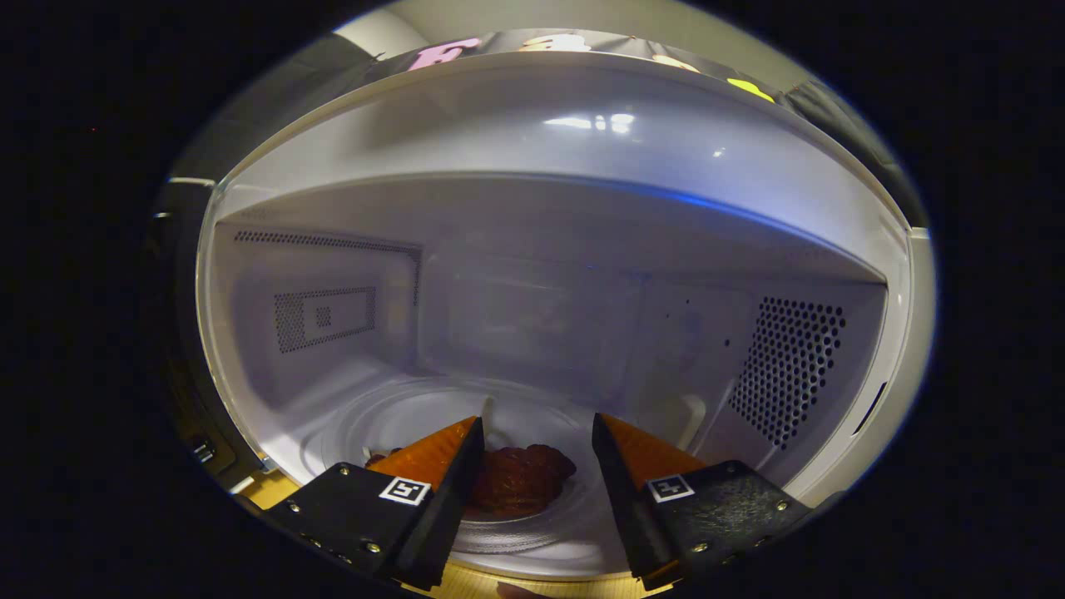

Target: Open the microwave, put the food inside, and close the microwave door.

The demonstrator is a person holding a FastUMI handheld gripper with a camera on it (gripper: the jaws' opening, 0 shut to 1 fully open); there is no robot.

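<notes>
Hovering at the open microwave (549,249), the gripper (537,437) has its fingers spread wide, holding nothing. Between and just beyond them the food (520,478) lies on the glass turntable (399,420), so placing looks done. Next comes backing out and closing the door.

Dim, fisheye-bent view; glare spots on the microwave (582,125) top, its cavity evenly shadowed.

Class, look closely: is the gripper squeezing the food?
No. The gripper is open, with the food lying free between its fingers.
</notes>
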